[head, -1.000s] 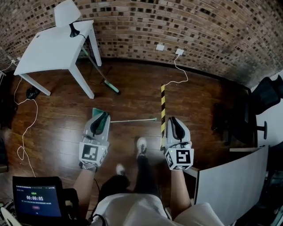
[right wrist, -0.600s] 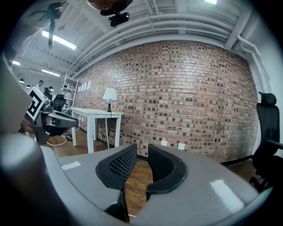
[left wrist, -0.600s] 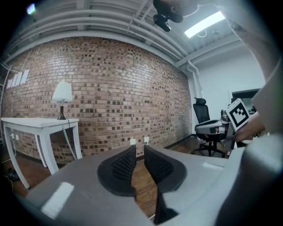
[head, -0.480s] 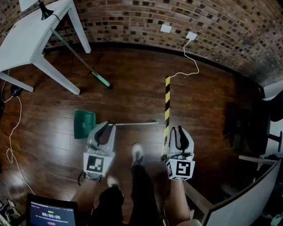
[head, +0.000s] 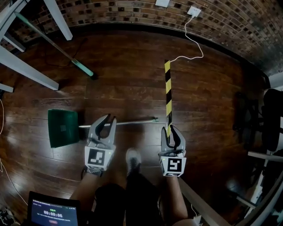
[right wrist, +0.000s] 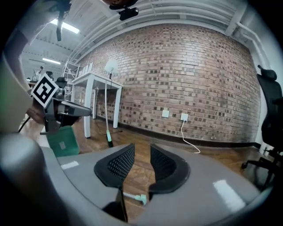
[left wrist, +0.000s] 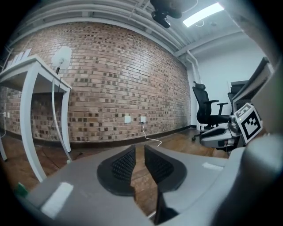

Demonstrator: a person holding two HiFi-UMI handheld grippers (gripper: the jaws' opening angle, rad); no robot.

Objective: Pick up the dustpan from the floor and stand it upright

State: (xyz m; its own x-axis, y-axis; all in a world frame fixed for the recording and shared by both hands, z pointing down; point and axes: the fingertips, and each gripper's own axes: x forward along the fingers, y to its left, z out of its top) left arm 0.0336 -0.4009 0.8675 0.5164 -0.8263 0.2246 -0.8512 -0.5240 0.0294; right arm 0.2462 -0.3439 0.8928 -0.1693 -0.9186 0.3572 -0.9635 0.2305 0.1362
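Dark wood floor (head: 132, 79). Green dustpan (head: 63, 128) lies flat at left, long handle (head: 132, 122) running right, tip near yellow-black tape strip (head: 168, 95). White cable (head: 194, 48) trails from wall. Broom (head: 83, 68) head rests beside table (head: 26, 68) leg.

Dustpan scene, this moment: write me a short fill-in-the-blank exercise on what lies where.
The ____ dustpan lies flat on the floor.
Its long handle ends beside the yellow-and-____ tape strip.
The white cable runs from a socket on the ____ wall.
Missing words: green; black; brick.
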